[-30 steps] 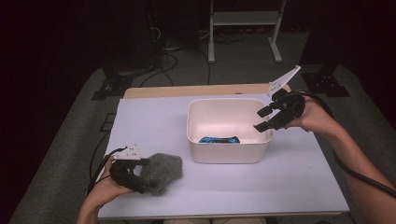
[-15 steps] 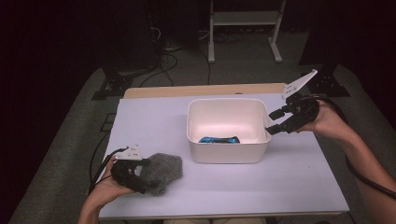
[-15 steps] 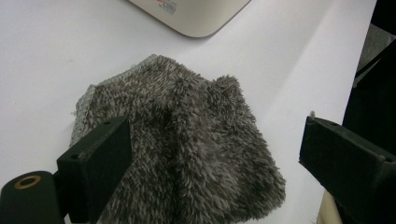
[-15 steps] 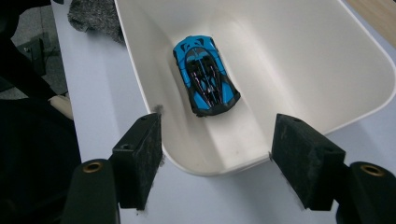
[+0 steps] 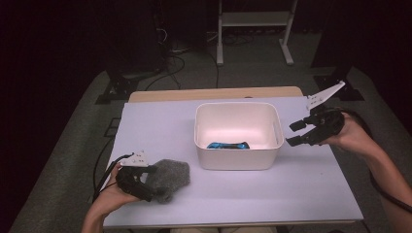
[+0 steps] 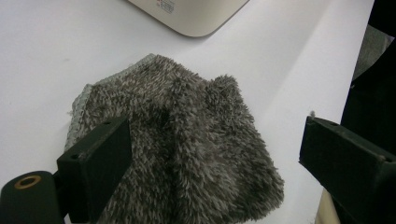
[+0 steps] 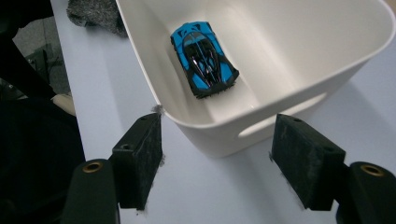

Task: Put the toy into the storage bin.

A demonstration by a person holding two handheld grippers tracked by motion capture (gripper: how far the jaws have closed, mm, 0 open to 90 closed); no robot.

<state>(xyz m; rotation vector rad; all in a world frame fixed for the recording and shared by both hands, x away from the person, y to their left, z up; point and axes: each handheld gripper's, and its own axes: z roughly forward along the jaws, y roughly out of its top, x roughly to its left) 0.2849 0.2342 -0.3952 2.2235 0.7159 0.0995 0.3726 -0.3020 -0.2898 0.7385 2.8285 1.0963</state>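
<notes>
A white plastic bin (image 5: 236,105) stands mid-table, and a blue toy car (image 5: 227,145) lies inside against its near wall. My right gripper (image 5: 292,134) hovers just off the bin's right end, open and holding nothing. In the right gripper view its jaws (image 7: 217,158) frame the bin's slotted end wall (image 7: 299,51), with the car (image 7: 204,59) beyond. A grey fuzzy cloth (image 5: 171,174) lies crumpled near the front left. My left gripper (image 5: 148,184) rests at the cloth, open. The cloth (image 6: 187,140) lies between and below its wide jaws (image 6: 219,154).
The pale table (image 5: 160,131) ends close to the left hand at its front-left corner. A wooden strip (image 5: 214,93) runs along the far edge. A white rack's legs (image 5: 252,29) and floor cables (image 5: 167,48) lie beyond.
My right gripper has drawn back from above the bin's right rim, moving right and slightly down to a spot beside the bin. The left gripper and the cloth have not moved.
</notes>
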